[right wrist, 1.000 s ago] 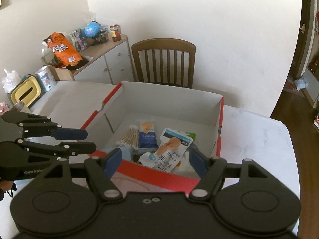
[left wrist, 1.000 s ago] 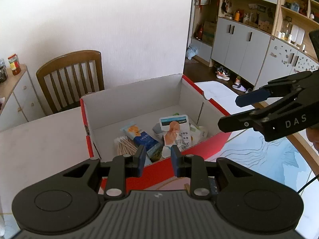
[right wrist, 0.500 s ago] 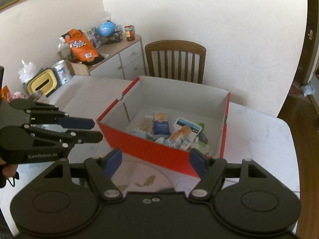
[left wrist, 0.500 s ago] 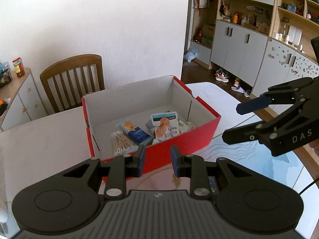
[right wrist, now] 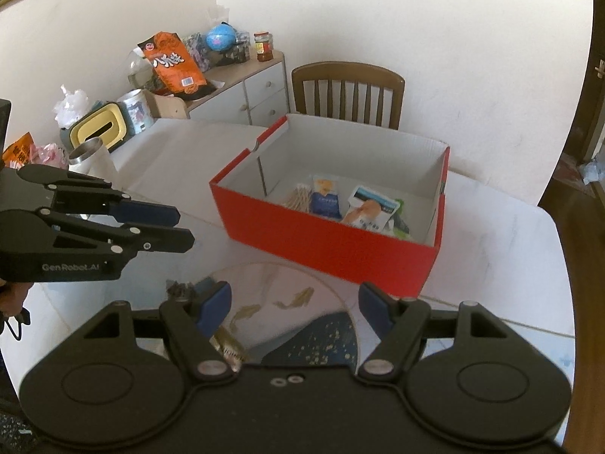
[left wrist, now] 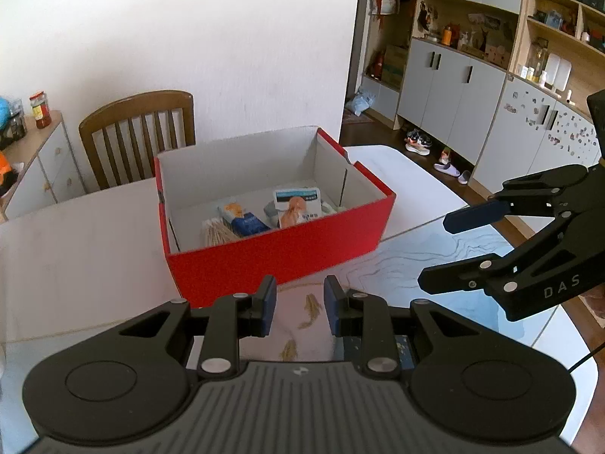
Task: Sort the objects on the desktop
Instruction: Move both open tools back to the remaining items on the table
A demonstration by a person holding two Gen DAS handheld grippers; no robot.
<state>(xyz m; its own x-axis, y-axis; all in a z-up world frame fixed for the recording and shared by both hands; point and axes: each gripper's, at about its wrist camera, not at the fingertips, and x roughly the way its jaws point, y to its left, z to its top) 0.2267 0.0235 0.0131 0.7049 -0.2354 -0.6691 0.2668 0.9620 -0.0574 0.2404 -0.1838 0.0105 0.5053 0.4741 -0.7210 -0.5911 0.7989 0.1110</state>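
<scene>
The left gripper (left wrist: 296,304) hangs over the near part of the bench (left wrist: 75,249), and its fingers (left wrist: 267,304) sit close together with a small gap and nothing in it. In front of it stands the red box (left wrist: 280,261), the place where the small things go. Inside lie a bunch of cotton swabs (left wrist: 218,231), a blue packet (left wrist: 246,221) and a white packet with an orange picture (left wrist: 297,208). To the right, the right gripper (right wrist: 295,308) also holds nothing, and its fingers (right wrist: 213,306) are spread wide apart. It looks like one drop into the box is done and both hands are free for the next thing. Under the grippers lie a round clear plate with gold fish (right wrist: 298,295), a dark blue piece with gold specks (right wrist: 321,344) and a small dark lump (right wrist: 179,288) by the right gripper's left finger; I cannot tell what that lump is, since it is partly hidden. The next move would be to pick one loose thing, lower open fingers around it and close them softly. The right wrist view shows a side cabinet (right wrist: 242,94) piled with snack bags and a metal cup (right wrist: 89,150), which the left one mostly misses. The left wrist view shows tall cupboards (left wrist: 453,87) and shoes on the floor, which the right one cannot see.
</scene>
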